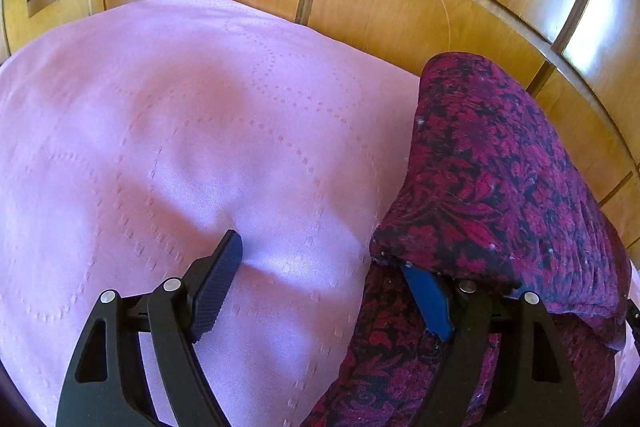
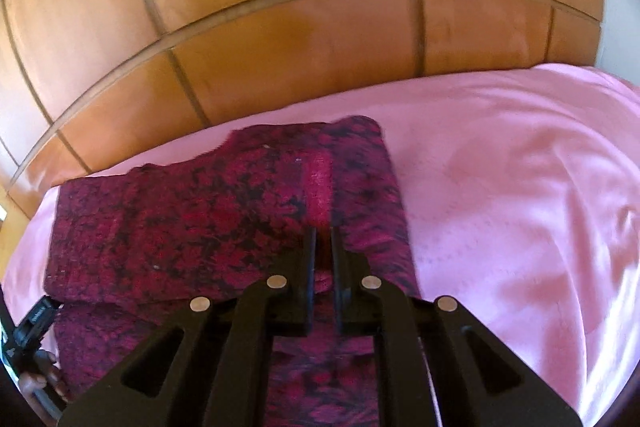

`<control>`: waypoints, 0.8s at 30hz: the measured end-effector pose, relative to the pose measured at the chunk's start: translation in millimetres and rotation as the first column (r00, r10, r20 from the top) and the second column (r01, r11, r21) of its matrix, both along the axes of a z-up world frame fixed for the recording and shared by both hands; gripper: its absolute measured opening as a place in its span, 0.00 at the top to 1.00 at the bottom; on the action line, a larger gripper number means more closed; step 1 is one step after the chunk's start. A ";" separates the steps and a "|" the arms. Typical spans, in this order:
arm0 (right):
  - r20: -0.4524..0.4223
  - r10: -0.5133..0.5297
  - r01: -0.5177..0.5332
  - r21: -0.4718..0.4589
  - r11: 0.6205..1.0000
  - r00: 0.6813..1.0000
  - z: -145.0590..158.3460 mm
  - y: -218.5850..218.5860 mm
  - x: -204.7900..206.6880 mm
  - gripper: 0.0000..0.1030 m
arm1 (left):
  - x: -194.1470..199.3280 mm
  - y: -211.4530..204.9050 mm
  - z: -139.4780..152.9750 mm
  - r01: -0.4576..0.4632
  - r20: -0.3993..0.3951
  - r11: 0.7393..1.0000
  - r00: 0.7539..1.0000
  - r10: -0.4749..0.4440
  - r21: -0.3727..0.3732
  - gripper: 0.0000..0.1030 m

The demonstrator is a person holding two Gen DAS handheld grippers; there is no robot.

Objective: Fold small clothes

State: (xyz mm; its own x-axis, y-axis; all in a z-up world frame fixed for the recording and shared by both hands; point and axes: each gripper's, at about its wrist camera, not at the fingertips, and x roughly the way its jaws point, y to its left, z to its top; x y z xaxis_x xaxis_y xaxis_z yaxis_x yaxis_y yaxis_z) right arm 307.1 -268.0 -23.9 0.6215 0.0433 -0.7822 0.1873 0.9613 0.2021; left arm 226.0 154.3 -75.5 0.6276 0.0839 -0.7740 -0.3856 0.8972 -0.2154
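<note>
Crimson patterned garment [image 2: 192, 219] lies half folded on the pink bed cover [image 2: 520, 187], and I fear my narrow right hand-held gripper [image 2: 323, 251] drags it while the wide left hand-held gripper [image 1: 320, 267] catches its flap.

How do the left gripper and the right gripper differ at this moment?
The left gripper stands wide open; the right gripper is shut, pinching a fold of the floral garment. The left gripper has one finger pressing on the pink bedspread and the other tucked under a garment fold; the right gripper sits wholly over the garment. Both are black two-finger grippers angled down at the bed.
</note>
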 end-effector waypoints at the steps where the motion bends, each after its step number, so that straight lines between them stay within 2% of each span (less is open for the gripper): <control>1: -0.013 -0.018 0.018 -0.015 1.000 1.000 -6.0 -3.4 -1.0 1.00 | 0.5 -0.4 -0.4 -0.001 -0.004 1.000 1.000 0.001 0.004 0.23; 2: -0.034 -0.039 0.038 -0.037 0.999 0.999 -11.0 -5.7 -0.5 1.00 | 0.0 0.0 -0.8 -0.002 -0.004 1.000 1.000 0.002 0.003 0.23; 4: -0.053 -0.079 0.082 0.064 0.995 0.995 -24.2 -25.4 -6.1 1.00 | -0.4 -0.3 -1.5 -0.002 -0.003 1.000 1.000 0.002 0.002 0.23; 6: -0.041 -0.087 0.092 0.131 0.987 0.995 -14.1 -30.8 -10.7 1.00 | 0.1 -1.8 -2.2 -0.001 -0.006 1.000 1.000 0.001 0.011 0.23; 11: 0.010 -0.092 0.089 0.165 0.982 0.996 2.2 -36.1 -20.3 0.96 | -2.1 -1.6 -1.8 -0.001 0.002 1.000 1.000 0.001 0.004 0.23; 12: 0.029 -0.099 0.092 0.169 0.981 0.995 7.4 -37.8 -24.0 0.93 | -2.2 -1.5 -1.9 -0.001 0.003 1.000 1.000 0.001 0.005 0.23; 14: 0.062 -0.103 0.090 0.193 0.977 0.993 17.4 -38.8 -31.2 0.73 | -2.6 -1.9 -2.2 -0.001 0.003 1.000 1.000 0.001 0.010 0.23; 16: 0.093 -0.088 0.065 0.225 0.972 0.992 26.8 -34.9 -34.8 0.71 | -3.0 -1.5 -2.5 0.000 0.004 1.000 1.000 0.000 0.010 0.23; 17: 0.095 -0.073 0.047 0.247 0.968 0.993 30.0 -31.5 -33.7 0.64 | -3.2 -1.6 -2.6 0.000 0.004 1.000 1.000 0.000 0.010 0.23; 19: 0.087 -0.042 0.015 0.286 0.958 0.995 25.5 -26.6 -21.0 0.57 | -3.4 -1.9 -2.9 0.000 0.004 1.000 1.000 -0.001 0.012 0.23; 22: 0.023 0.008 -0.014 0.261 0.965 1.000 13.6 -9.3 -0.6 0.58 | -3.4 -2.2 -3.1 0.001 0.004 1.000 1.000 -0.001 0.013 0.23; 24: -0.037 0.033 -0.024 0.224 0.974 0.999 1.1 1.7 11.3 0.69 | -3.6 -2.3 -3.1 -0.001 0.006 1.000 1.000 0.001 0.013 0.23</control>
State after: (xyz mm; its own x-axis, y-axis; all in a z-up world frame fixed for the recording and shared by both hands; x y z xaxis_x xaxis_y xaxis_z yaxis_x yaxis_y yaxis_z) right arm 318.4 -266.3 -22.8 0.5858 0.2373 -0.7749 0.1725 0.8978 0.4053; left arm 222.4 152.0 -78.6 0.6321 0.0949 -0.7690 -0.3853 0.8996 -0.2056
